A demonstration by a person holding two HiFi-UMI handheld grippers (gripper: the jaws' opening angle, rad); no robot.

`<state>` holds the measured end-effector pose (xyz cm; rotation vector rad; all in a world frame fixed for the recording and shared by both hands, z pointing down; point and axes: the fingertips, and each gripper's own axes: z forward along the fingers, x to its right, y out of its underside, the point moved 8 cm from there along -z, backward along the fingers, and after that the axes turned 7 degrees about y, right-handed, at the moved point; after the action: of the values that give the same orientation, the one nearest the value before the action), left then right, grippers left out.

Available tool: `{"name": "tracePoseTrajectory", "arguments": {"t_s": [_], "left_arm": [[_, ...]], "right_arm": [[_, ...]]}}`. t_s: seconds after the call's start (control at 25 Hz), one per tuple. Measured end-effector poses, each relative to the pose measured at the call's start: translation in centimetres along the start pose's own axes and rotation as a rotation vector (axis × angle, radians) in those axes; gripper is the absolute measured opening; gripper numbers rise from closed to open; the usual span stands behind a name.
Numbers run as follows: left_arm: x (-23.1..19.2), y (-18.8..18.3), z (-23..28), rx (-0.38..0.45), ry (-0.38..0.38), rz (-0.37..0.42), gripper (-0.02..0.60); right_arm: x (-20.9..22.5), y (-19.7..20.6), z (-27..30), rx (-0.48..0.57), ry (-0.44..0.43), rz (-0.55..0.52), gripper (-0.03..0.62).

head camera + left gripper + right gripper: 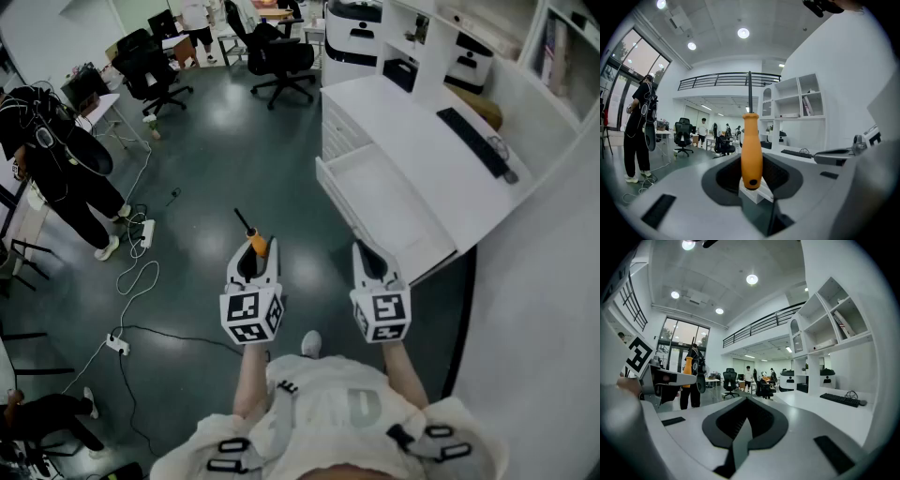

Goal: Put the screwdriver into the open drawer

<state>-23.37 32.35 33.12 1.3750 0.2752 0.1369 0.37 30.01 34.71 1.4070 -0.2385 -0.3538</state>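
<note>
We hold the orange-handled screwdriver clamped in our left gripper (right gripper closed, empty) short of the open drawer, where its smooth handle could slip from the pinch.

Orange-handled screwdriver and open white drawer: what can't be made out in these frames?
- Orange-handled screwdriver tip shape: too small in the head view; the left gripper view shows only a thin dark shaft against the railing.
- Open white drawer rear: head view, hidden under the white desktop.
</note>
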Motion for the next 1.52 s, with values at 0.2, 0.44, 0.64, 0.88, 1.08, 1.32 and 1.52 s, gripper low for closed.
{"name": "tracePoseTrajectory", "arguments": {"t_s": [0.2,0.44,0.64,0.88,1.08,1.32,1.52], "left_arm": [[-0.4,-0.2,0.5,0.003,0.005,0.009,0.117],[-0.7,-0.1,0.8,0.001,0.016,0.007,0.117],[-0.7,0.1,1.5,0.002,0.047,0.014,0.117],[-2.6,0.2,3.1,0.011,0.057,0.02,0.117],[-5.1,0.7,5.4,0.018,0.083,0.019,0.117],[-7.6,1.0,7.1,0.011,0.094,0.002,0.117],[-8.7,1.0,8.9,0.011,0.089,-0.009,0.117]], "right_arm": [[0.1,0.0,0.4,-0.011,0.007,0.029,0.005],[0.1,0.2,0.6,-0.013,-0.003,0.03,0.005],[0.6,0.8,1.2,-0.017,-0.007,0.092,0.005],[-0.2,1.1,3.2,-0.032,-0.007,0.083,0.005],[-0.8,2.2,5.3,-0.042,0.01,0.06,0.005],[-0.9,1.9,6.4,-0.066,0.061,0.037,0.005],[-0.2,1.4,8.1,-0.06,0.069,0.031,0.005]]}}
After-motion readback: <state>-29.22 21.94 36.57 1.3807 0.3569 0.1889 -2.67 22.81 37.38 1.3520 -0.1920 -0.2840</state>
